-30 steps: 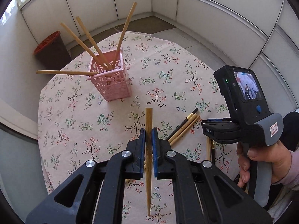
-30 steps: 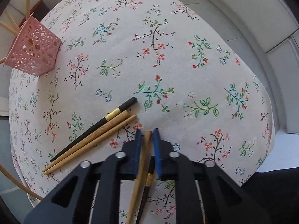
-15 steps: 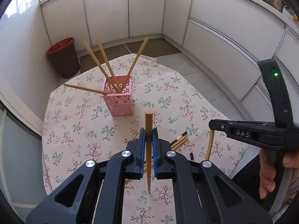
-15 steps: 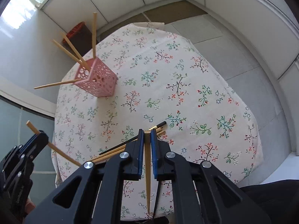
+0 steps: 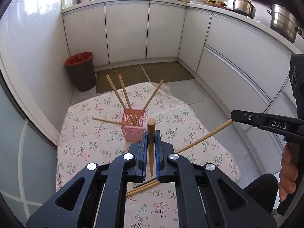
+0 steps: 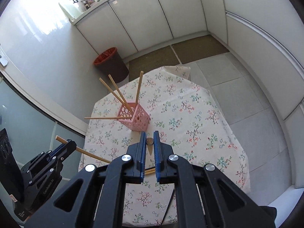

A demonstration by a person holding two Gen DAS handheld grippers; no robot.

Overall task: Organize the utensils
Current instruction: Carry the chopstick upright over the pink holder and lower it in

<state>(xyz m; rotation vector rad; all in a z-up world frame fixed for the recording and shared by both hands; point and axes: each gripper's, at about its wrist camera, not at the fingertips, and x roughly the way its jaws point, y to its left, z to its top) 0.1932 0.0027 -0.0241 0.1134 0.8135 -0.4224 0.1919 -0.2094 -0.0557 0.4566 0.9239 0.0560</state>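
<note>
Chopsticks are being carried high so they clear the pink holder: left gripper is clamping one chopstick, right gripper another; spares are lying on the table

We see basket on desk, toward far side. Four chopsticks in basket, fanning outward. Loose chopsticks on desk at near edge, behind left claw. Left claw above desk, one chopstick clamped between its pads. Right claw to its right, gripping another chopstick. Bin on floor, far left beyond desk.
</note>
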